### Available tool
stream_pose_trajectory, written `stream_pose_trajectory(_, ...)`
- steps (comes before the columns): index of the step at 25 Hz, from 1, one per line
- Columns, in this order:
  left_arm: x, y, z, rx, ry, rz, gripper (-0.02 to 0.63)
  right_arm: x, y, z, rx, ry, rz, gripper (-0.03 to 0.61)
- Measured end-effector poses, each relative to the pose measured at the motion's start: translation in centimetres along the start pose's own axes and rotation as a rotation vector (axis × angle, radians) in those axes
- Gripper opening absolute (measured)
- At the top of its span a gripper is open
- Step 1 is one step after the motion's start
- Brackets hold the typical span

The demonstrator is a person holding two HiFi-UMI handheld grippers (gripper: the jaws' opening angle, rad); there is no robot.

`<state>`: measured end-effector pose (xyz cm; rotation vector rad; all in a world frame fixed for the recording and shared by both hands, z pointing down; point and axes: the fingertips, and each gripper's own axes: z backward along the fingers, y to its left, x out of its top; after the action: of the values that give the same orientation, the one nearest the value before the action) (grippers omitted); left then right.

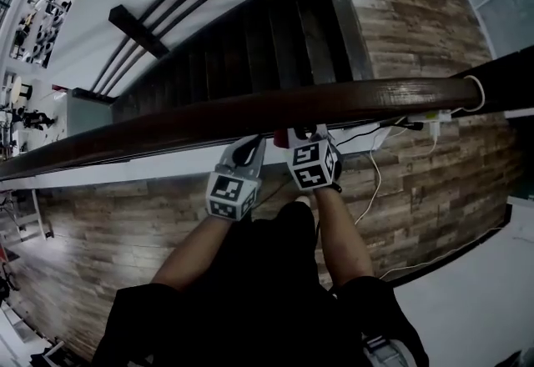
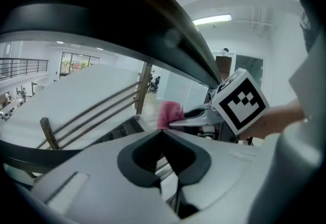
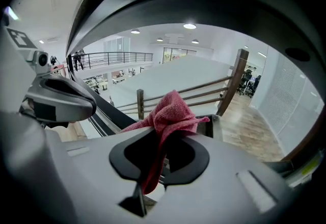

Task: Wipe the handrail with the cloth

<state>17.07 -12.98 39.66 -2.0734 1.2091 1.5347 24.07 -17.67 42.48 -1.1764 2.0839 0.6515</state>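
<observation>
The dark wooden handrail (image 1: pixel 275 109) runs across the head view from lower left to upper right. Both grippers sit just under it at the centre, side by side. My right gripper (image 1: pixel 300 138) is shut on a pink-red cloth (image 3: pixel 170 112), which bunches up above its jaws and hangs down between them (image 3: pixel 165 136). A bit of the cloth (image 1: pixel 281 138) shows beside the rail. My left gripper (image 1: pixel 248 153) is shut with nothing between its jaws (image 2: pixel 163 134). In the left gripper view the cloth (image 2: pixel 169 114) and the right gripper's marker cube (image 2: pixel 239 102) lie just ahead, under the rail (image 2: pixel 153 19).
A dark staircase (image 1: pixel 250 48) drops away beyond the rail, with a second railing (image 1: pixel 167 15) on its far side. A white cable (image 1: pixel 375 182) and a plug (image 1: pixel 434 119) hang near the rail's right end. Wood flooring (image 1: pixel 450 173) lies below.
</observation>
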Motion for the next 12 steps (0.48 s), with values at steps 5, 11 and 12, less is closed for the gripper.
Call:
stream_pose_trajectory(5, -0.9, -2.0, -1.4, 0.041, 0.008, 0.052, 0.000, -1.2, -1.3, 0.8, 0.017, -0.012, 0.032, 0.048)
stream_pose_trajectory(11, -0.6, -3.9, -3.4, 0.118, -0.026, 0.112, 0.000, -2.1, -3.5, 1.3, 0.071, -0.020, 0.091, 0.048)
stream_pose_trajectory(12, -0.5, -4.2, -3.6, 0.126, -0.031, 0.114, 0.000, -2.2, -4.0, 1.5, 0.072, -0.021, 0.096, 0.048)
